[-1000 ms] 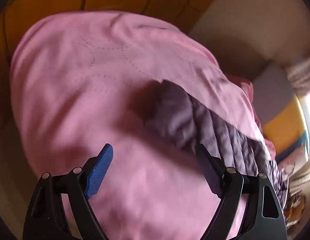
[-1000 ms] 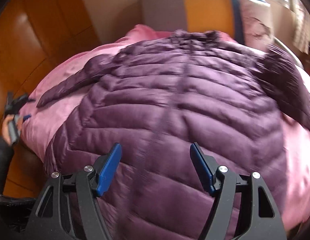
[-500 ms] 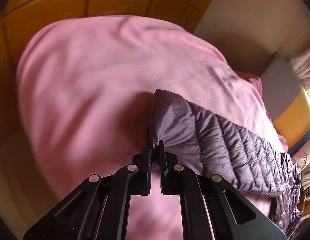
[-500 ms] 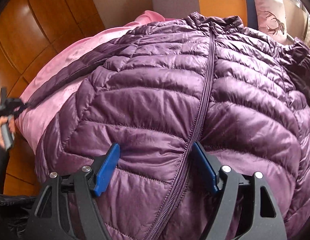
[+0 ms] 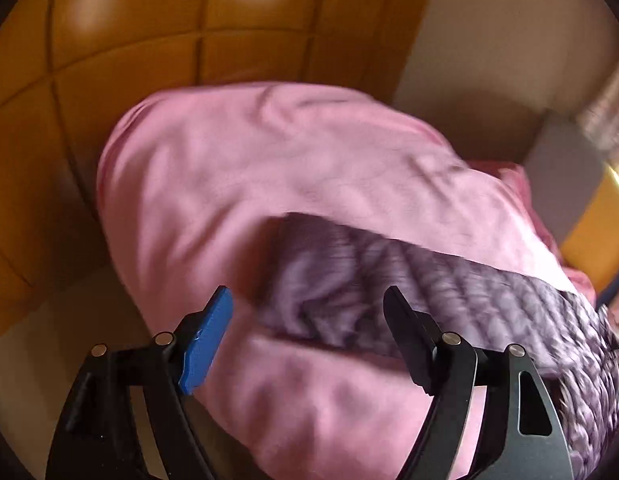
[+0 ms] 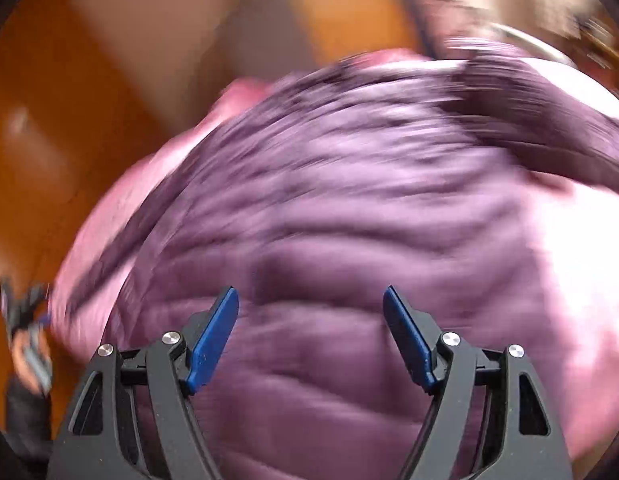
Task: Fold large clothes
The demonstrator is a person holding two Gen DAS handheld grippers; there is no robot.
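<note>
A purple quilted puffer jacket [image 6: 349,208] lies spread on a pink bed cover [image 5: 269,168]. In the left wrist view its sleeve [image 5: 389,280] stretches from the right, and the cuff lies just ahead of my left gripper [image 5: 307,308], which is open and empty above it. My right gripper [image 6: 311,308] is open and empty over the jacket's lower body. The right wrist view is heavily blurred. The other hand with the left gripper [image 6: 27,320] shows at the far left edge there.
Orange-brown wood panelling [image 5: 129,40] stands beyond the bed. A grey and yellow headboard cushion [image 5: 565,184] is at the right of the left wrist view. The bed edge drops off at the lower left [image 5: 109,320].
My left gripper, shut at the sleeve cuff half a second ago, has opened and pulled back; the cuff lies on the cover. My right gripper stayed open and moved back from the jacket.
</note>
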